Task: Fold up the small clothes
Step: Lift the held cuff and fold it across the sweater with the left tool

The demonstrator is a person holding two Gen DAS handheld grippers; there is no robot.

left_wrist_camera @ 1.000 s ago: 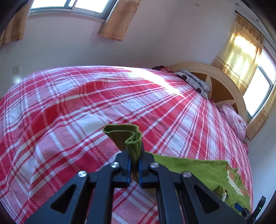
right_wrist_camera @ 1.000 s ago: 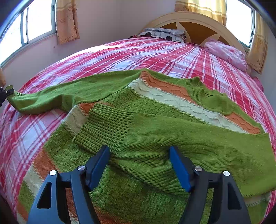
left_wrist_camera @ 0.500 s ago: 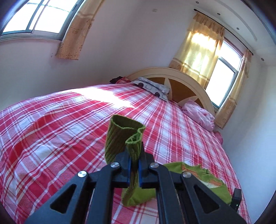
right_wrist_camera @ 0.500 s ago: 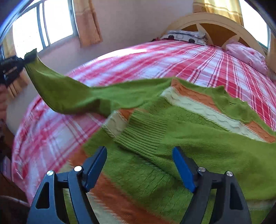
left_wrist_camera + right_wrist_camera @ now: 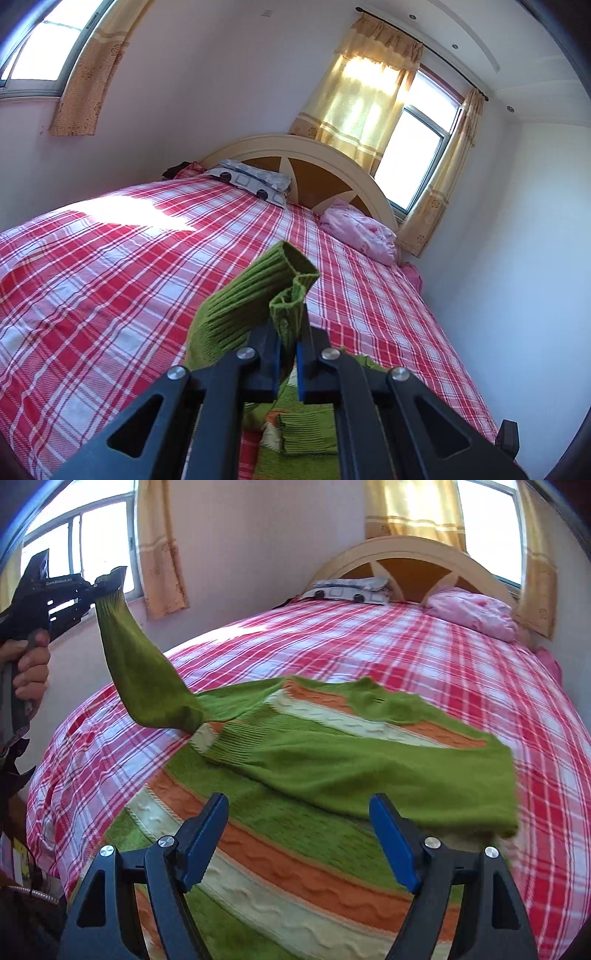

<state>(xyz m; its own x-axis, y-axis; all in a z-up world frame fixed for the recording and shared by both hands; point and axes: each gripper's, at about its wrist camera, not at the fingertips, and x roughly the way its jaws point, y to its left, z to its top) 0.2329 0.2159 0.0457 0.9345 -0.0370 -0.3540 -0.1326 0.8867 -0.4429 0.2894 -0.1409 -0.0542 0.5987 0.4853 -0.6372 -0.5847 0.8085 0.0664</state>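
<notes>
A green sweater (image 5: 295, 775) with orange and cream stripes lies on the red plaid bed (image 5: 424, 653). One sleeve (image 5: 369, 771) is folded across its body. My left gripper (image 5: 286, 332) is shut on the ribbed cuff (image 5: 258, 295) of the other sleeve. In the right wrist view that left gripper (image 5: 107, 581) holds the sleeve (image 5: 140, 672) high above the bed's left side. My right gripper (image 5: 299, 834) is open and empty, just above the sweater's lower striped part.
A cream and brown headboard (image 5: 406, 565) stands at the far end, with a grey patterned pillow (image 5: 255, 181) and a pink bundle (image 5: 472, 613) by it. Curtained windows (image 5: 417, 158) are behind. The person's hand (image 5: 29, 664) shows at the left.
My left gripper has lifted the sleeve cuff from the bed up high and turned toward the headboard. My right gripper has stayed open and drawn back a little over the sweater.
</notes>
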